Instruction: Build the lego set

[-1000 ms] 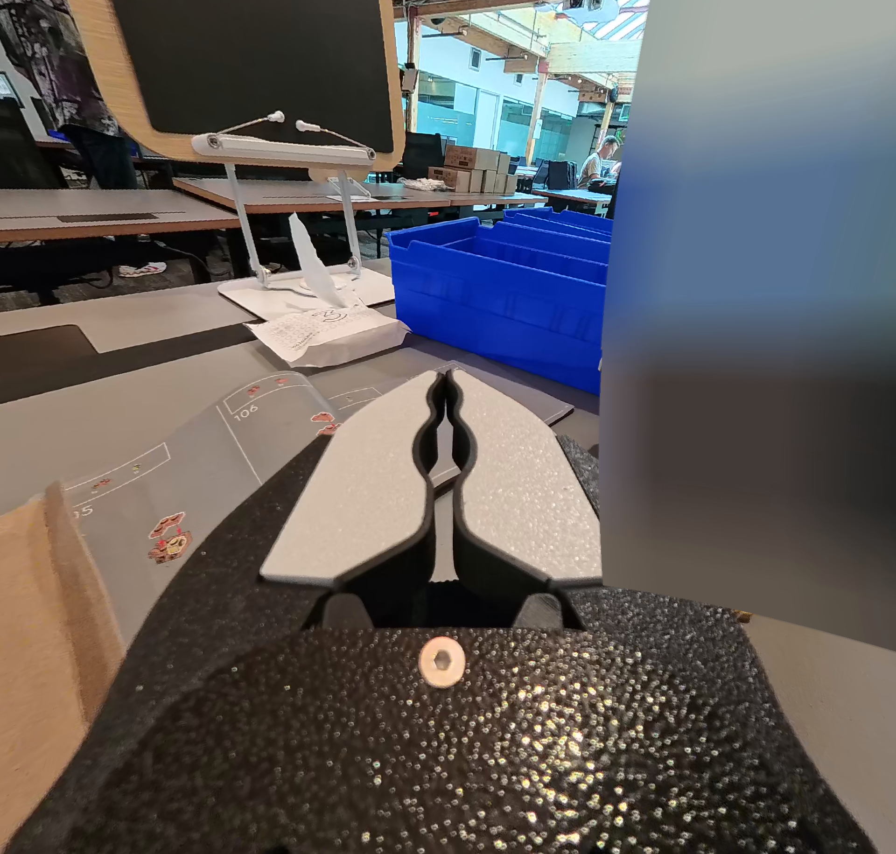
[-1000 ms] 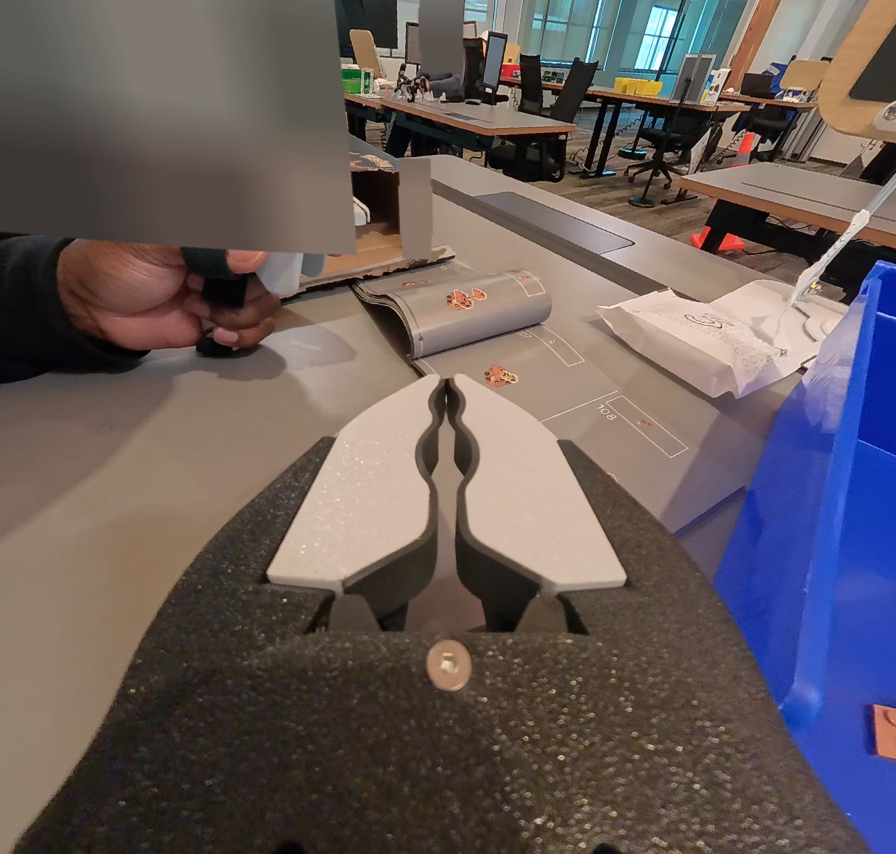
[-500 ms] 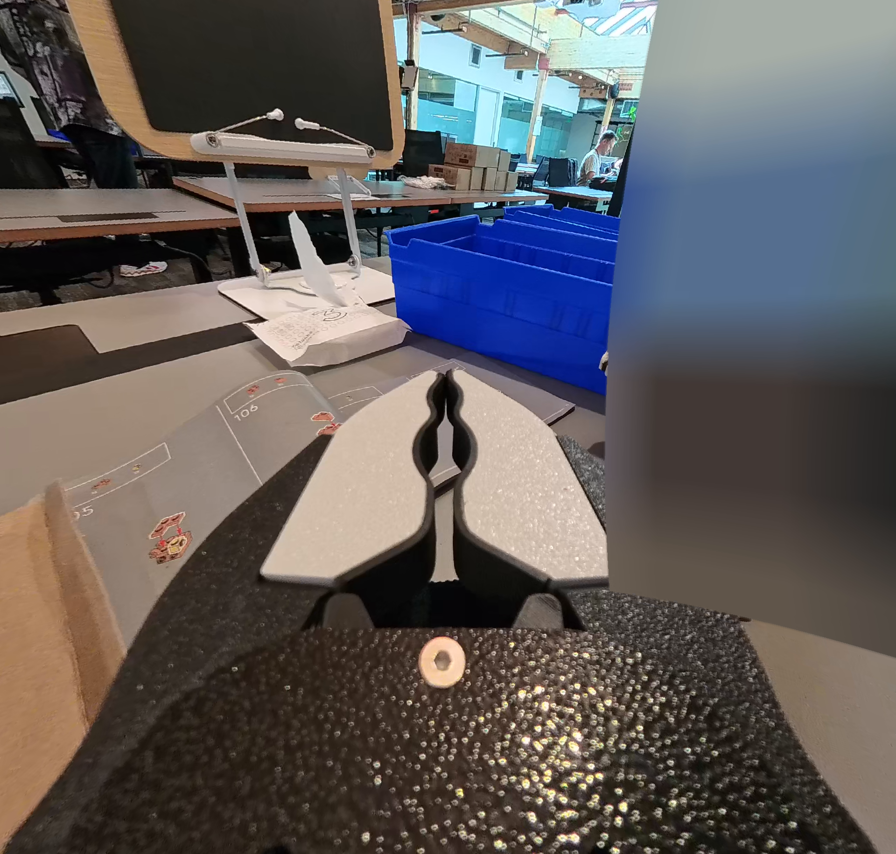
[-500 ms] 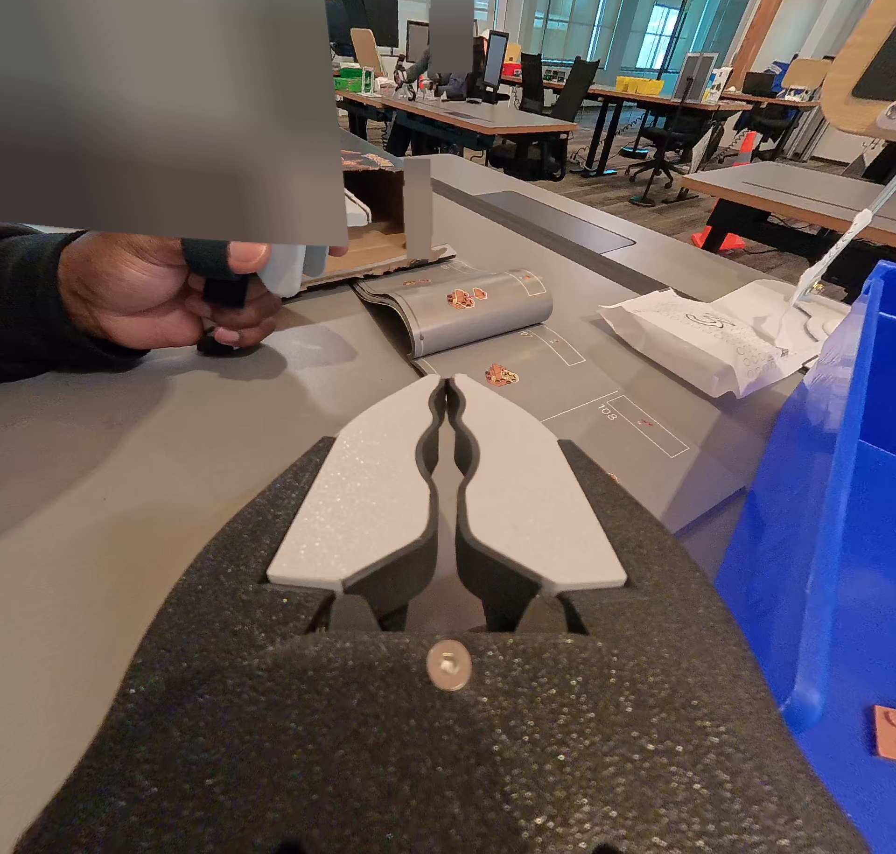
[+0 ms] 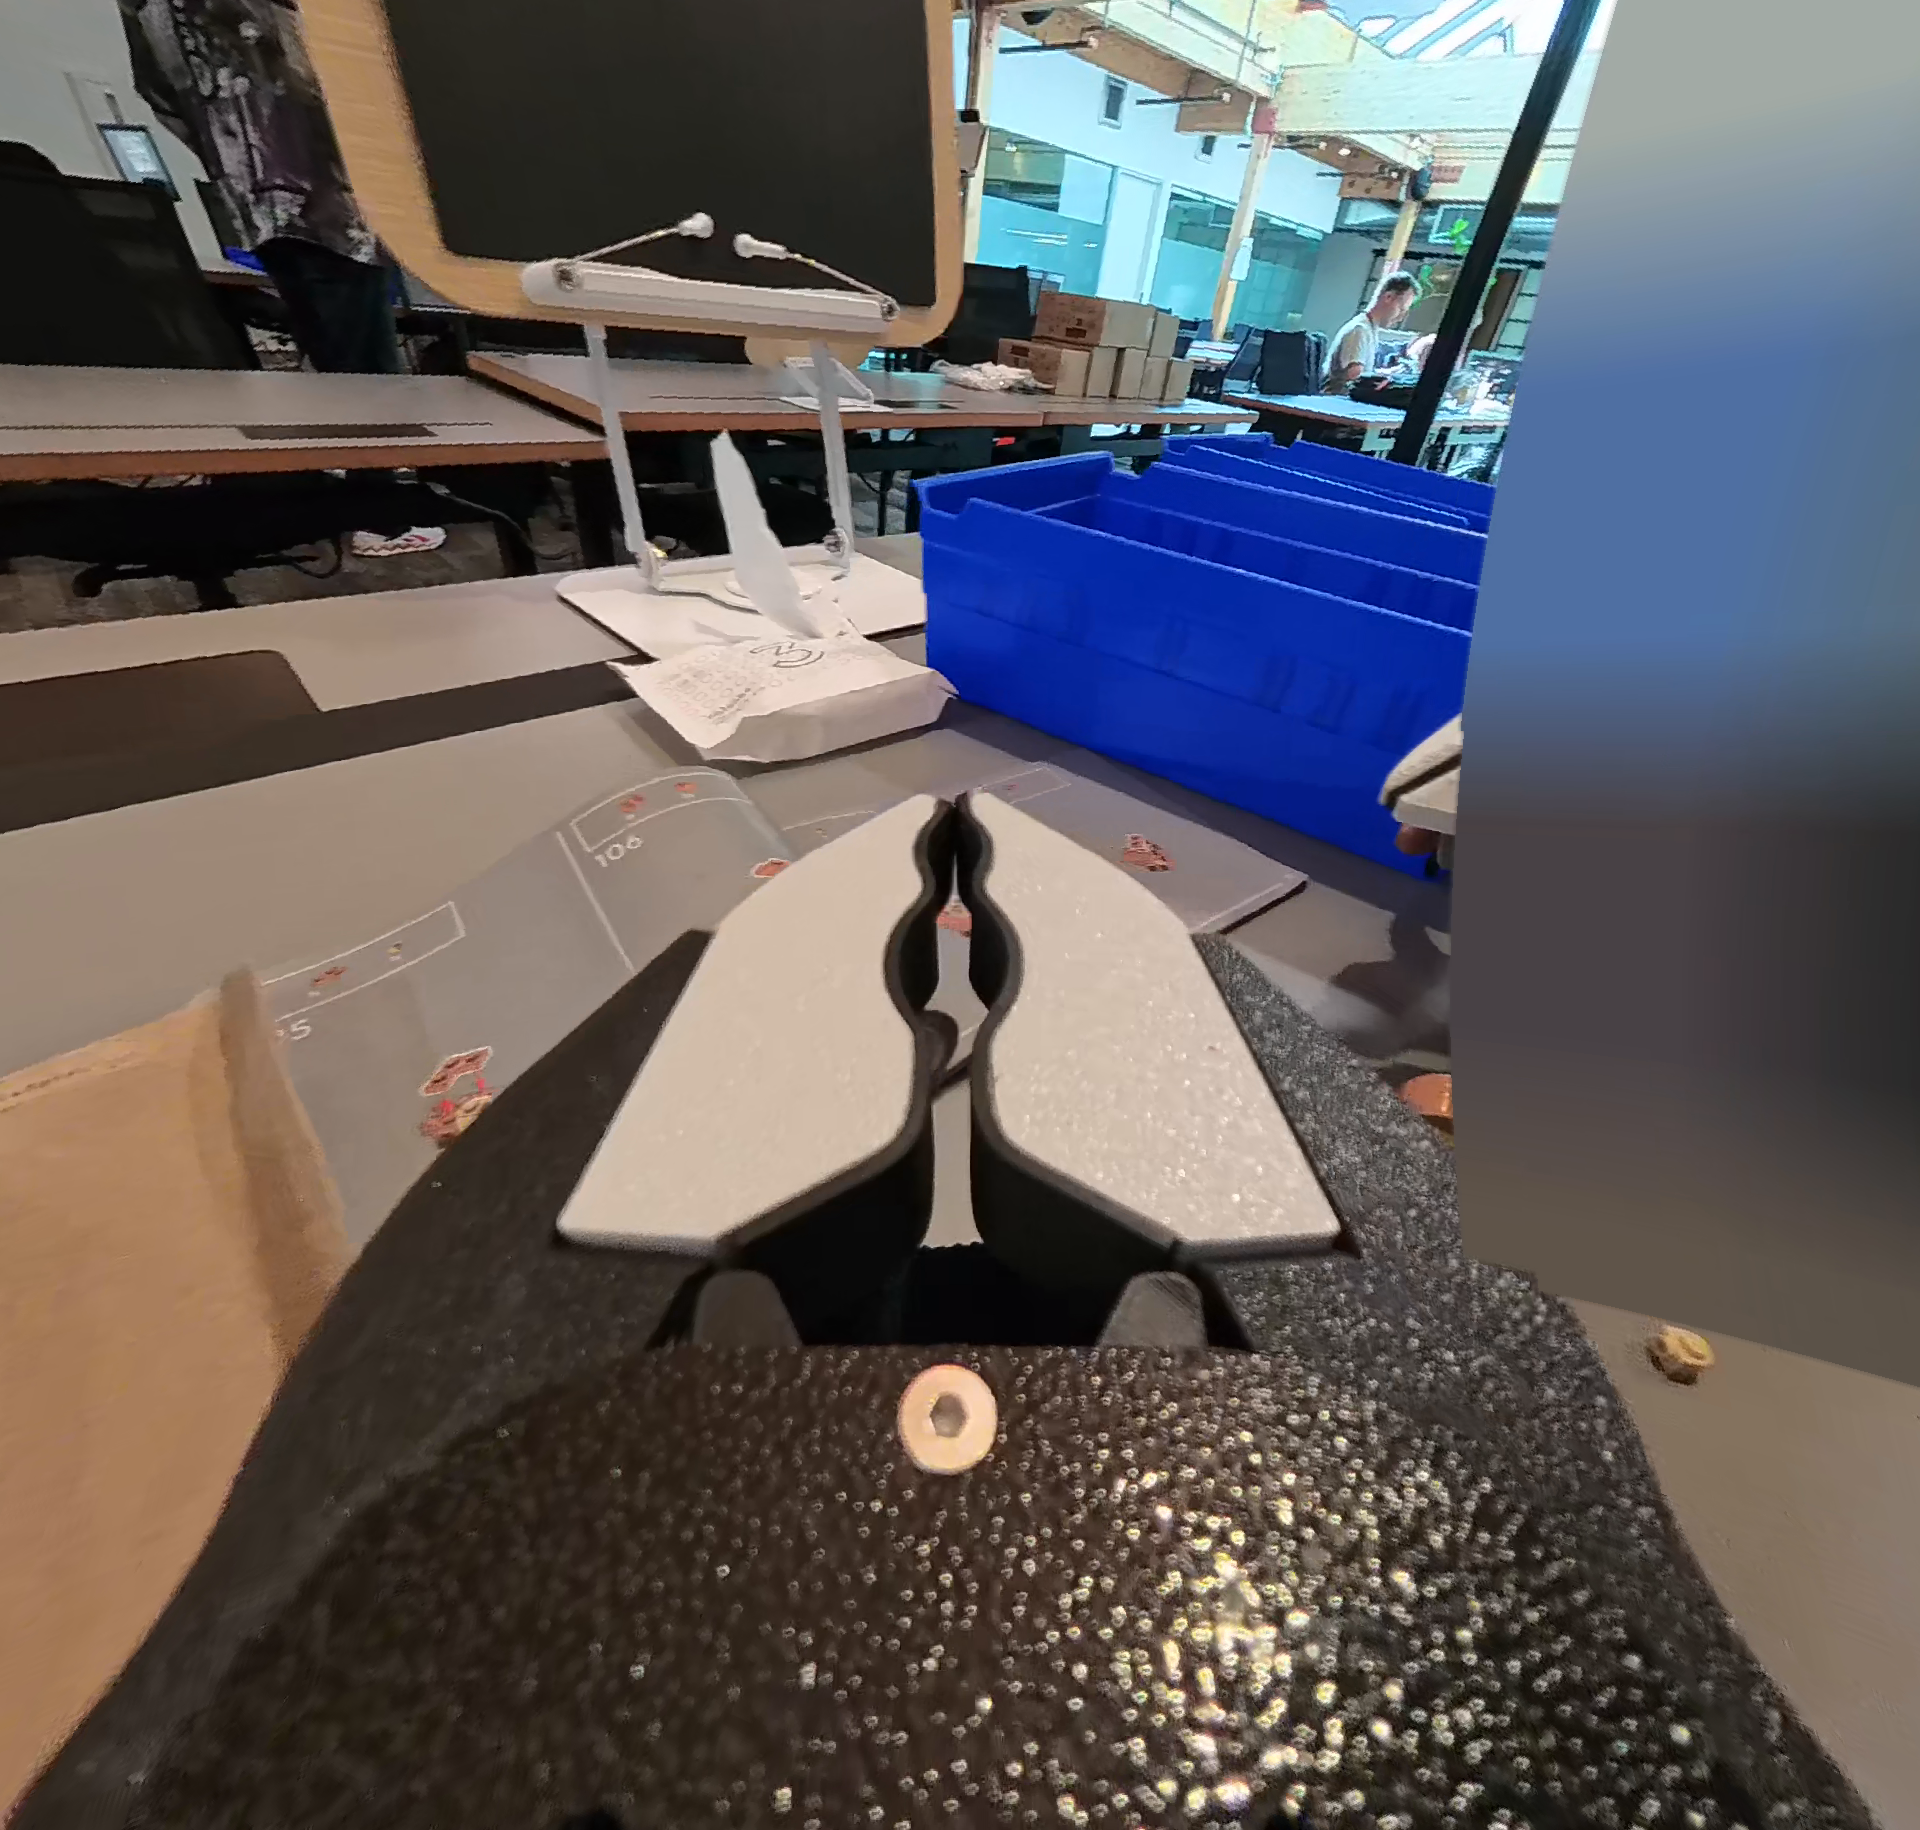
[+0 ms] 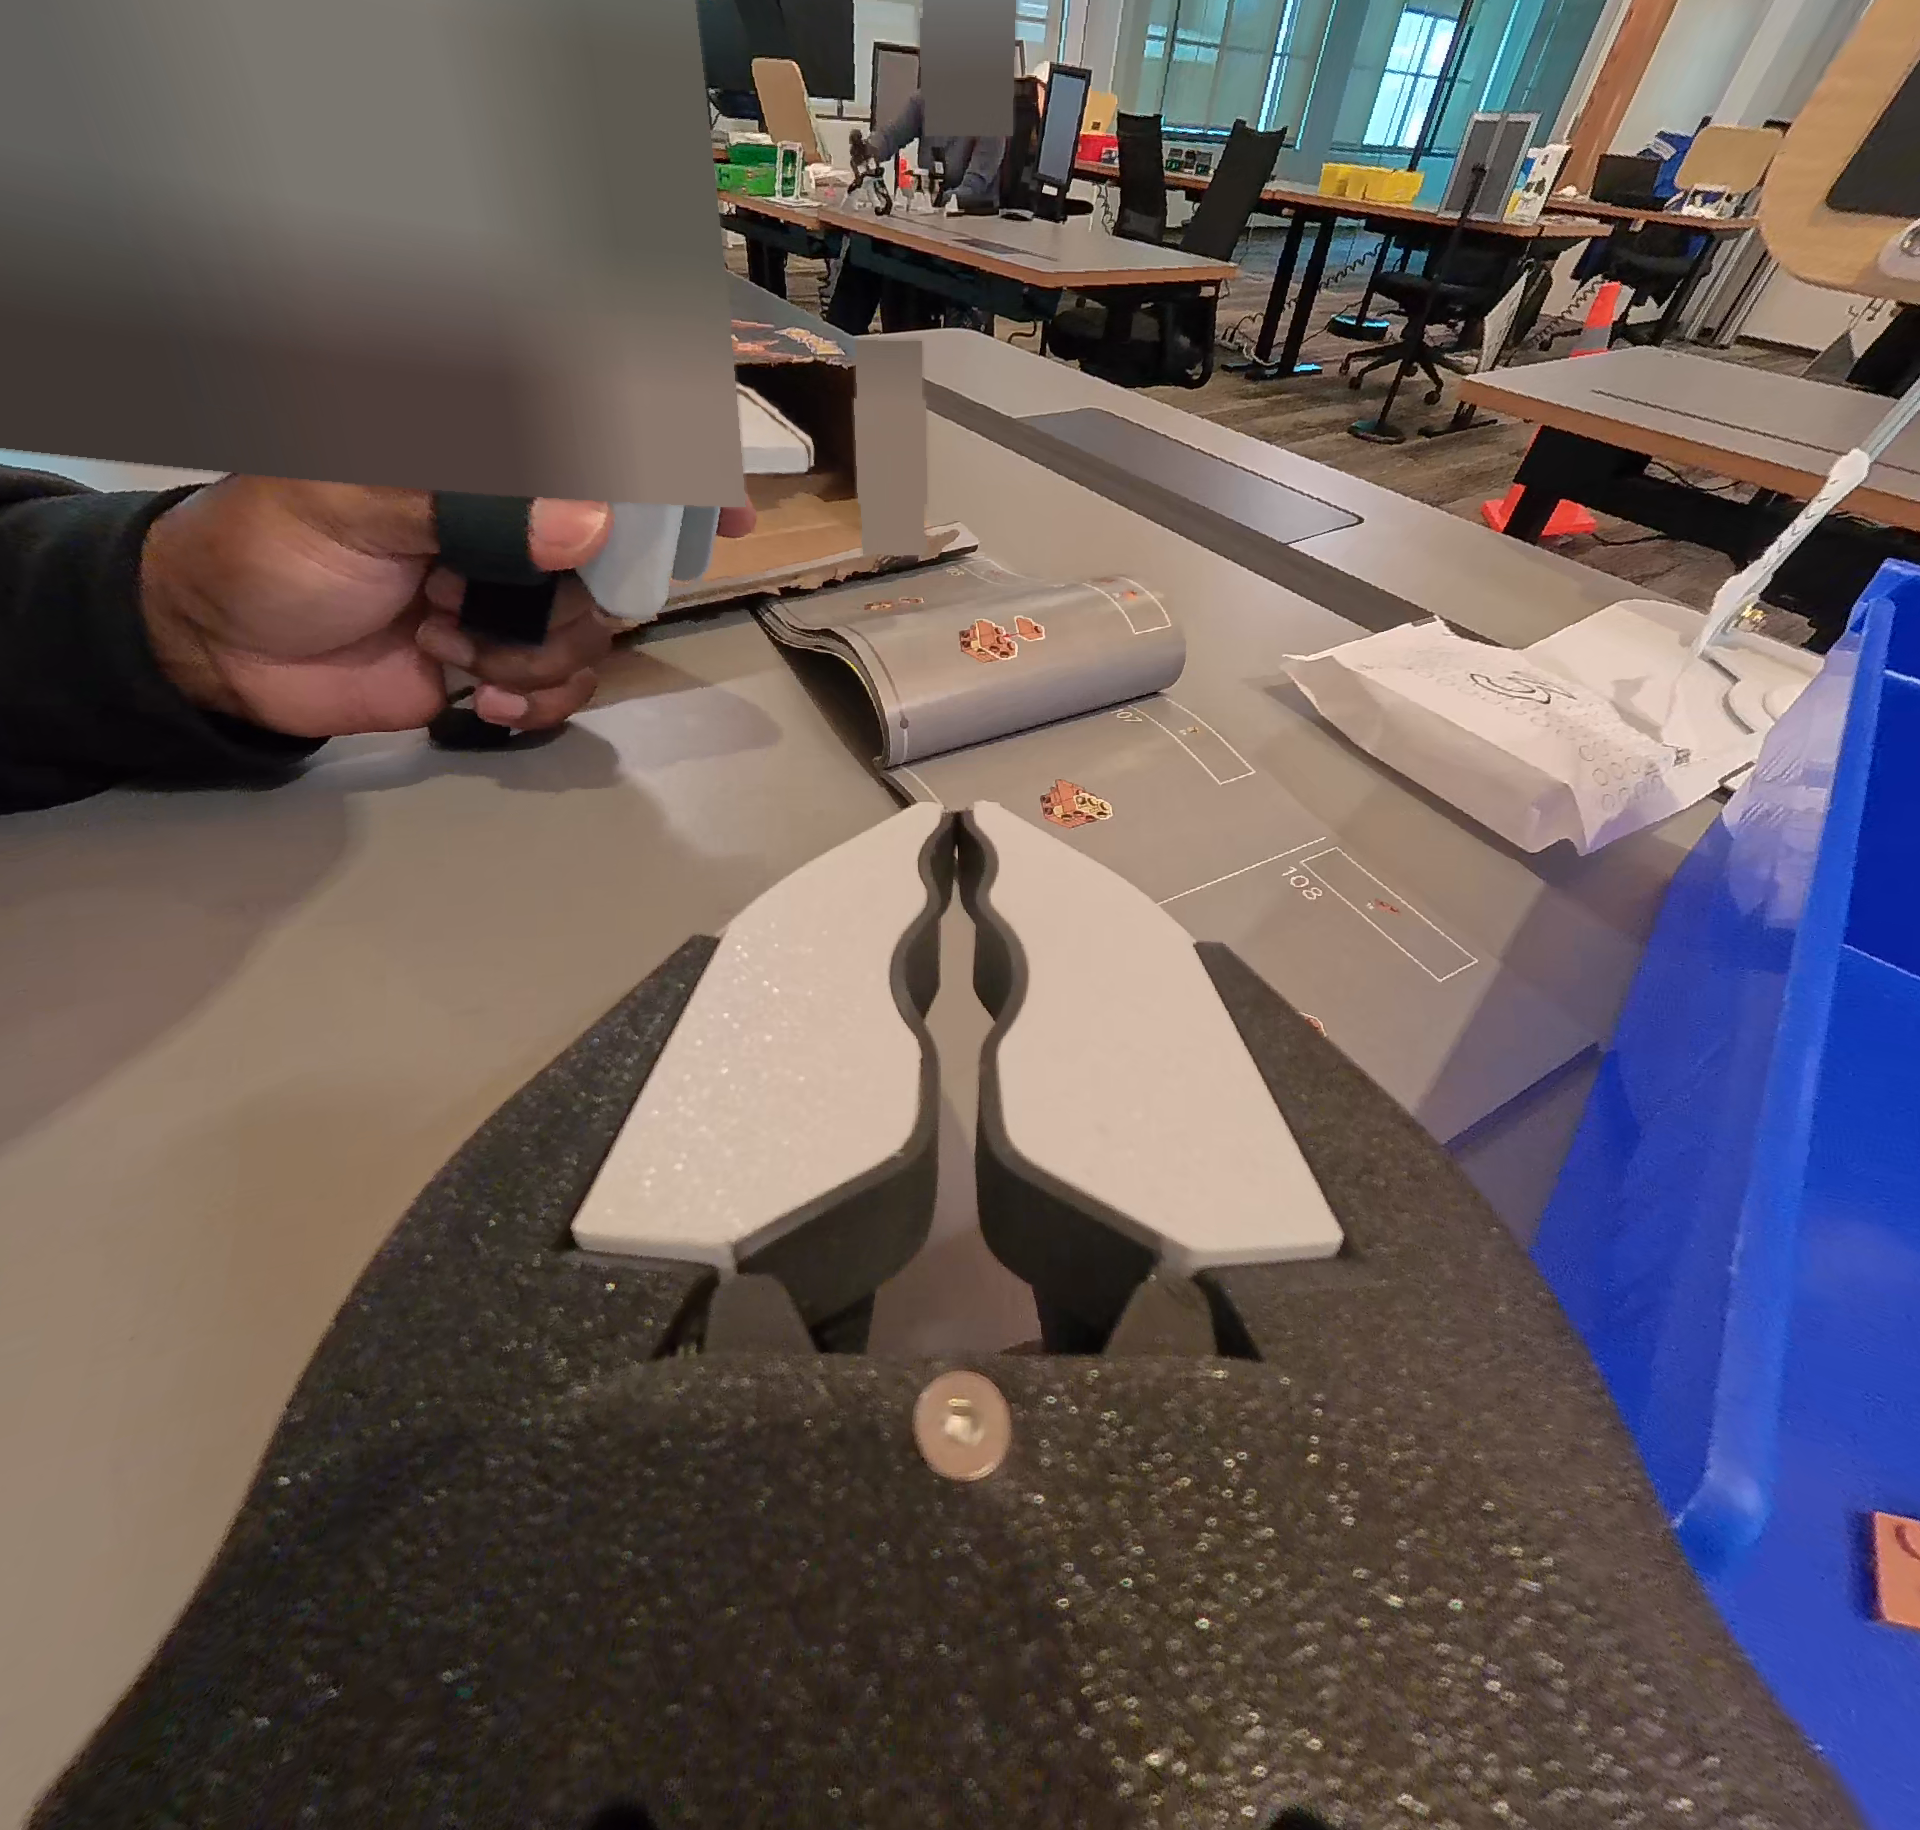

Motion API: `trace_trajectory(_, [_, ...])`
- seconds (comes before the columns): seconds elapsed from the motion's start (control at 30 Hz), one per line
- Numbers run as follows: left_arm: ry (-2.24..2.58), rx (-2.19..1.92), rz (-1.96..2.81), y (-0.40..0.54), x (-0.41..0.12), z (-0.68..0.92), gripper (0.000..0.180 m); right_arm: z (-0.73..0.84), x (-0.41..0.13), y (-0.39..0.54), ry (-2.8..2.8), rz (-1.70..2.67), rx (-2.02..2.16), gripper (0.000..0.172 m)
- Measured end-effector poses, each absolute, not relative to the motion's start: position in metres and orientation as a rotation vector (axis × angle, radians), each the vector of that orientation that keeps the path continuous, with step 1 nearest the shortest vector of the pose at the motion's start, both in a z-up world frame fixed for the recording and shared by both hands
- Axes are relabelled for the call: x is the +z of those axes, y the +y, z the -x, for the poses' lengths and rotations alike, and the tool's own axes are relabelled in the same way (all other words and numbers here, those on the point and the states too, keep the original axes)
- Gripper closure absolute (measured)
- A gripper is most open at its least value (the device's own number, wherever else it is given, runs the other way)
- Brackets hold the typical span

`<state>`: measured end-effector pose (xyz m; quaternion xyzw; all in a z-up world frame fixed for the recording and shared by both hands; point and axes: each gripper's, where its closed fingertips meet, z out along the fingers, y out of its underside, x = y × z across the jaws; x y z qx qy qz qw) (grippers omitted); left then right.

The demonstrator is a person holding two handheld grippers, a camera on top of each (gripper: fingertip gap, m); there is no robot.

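My left gripper (image 5: 956, 806) is shut, its grey fingertips meeting, and nothing shows between them. It hovers low over an open grey instruction booklet (image 5: 499, 907) on the grey table (image 5: 156, 876). My right gripper (image 6: 958, 822) is also shut with nothing between its tips, above the same booklet (image 6: 1039, 668), whose left pages curl up. In the right wrist view a hand (image 6: 301, 606) holds the left gripper's handle, and that gripper's pale fingers (image 6: 639, 565) show beside it. The right gripper's fingertips (image 5: 1425, 793) peek in at the right of the left wrist view.
Blue plastic bins (image 5: 1195, 627) stand to the right and show close by in the right wrist view (image 6: 1766, 1105). A white paper bag (image 5: 790, 689) lies before a white stand (image 5: 727, 596) holding a board. A cardboard box (image 6: 800, 523) sits behind the booklet. A small tan piece (image 5: 1680, 1354) lies on the table. My hands' fingertips stand some 12 centimeters from each other.
Both grippers stay shut and barely move. In the left wrist view the right gripper's fingertips have come into sight at the right edge.
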<state>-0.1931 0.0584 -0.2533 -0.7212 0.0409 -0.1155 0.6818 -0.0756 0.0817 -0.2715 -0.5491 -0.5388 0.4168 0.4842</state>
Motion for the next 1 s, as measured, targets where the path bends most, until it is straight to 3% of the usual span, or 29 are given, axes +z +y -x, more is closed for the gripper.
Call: trace_trajectory(1.0, [-0.270, -0.111, 1.670, 0.061, -0.263, 0.284, 0.180, 0.076, -0.273, 0.080, -1.328, 1.337, 1.001, 0.172])
